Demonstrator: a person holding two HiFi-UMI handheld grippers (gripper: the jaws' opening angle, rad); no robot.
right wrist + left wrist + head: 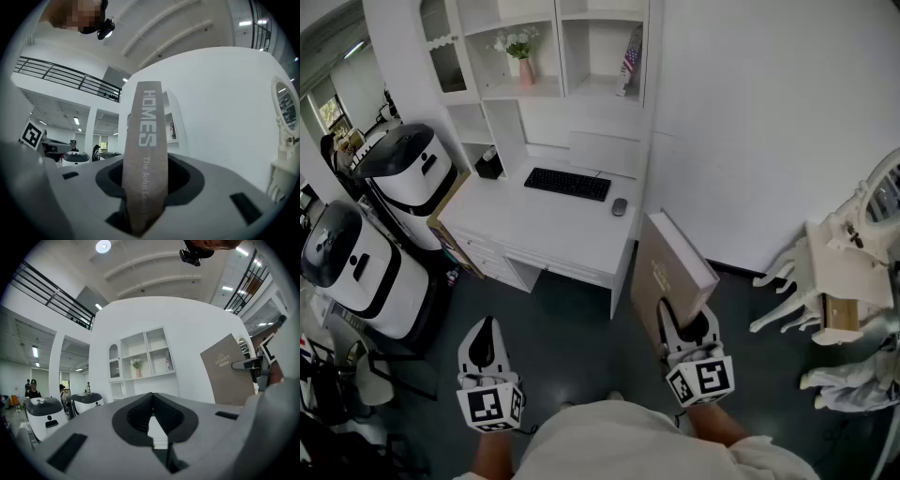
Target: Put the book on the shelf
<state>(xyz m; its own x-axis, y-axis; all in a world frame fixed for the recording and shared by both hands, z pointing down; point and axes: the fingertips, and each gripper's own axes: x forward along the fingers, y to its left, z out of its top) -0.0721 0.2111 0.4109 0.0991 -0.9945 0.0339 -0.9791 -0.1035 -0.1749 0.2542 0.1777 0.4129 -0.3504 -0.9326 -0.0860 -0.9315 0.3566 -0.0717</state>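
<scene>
We hold the book (675, 267) upright, clamped at its spine in the right gripper (687, 321), just off the desk's (534, 220) right edge. The shelf (560, 47) sits ahead-left, above the desk's back edge. Left gripper (487, 328) is closed on nothing, so right is the nearer one.

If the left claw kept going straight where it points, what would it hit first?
Most likely the front of the white desk; nothing shows between it and the left gripper, though depth is unclear.
</scene>
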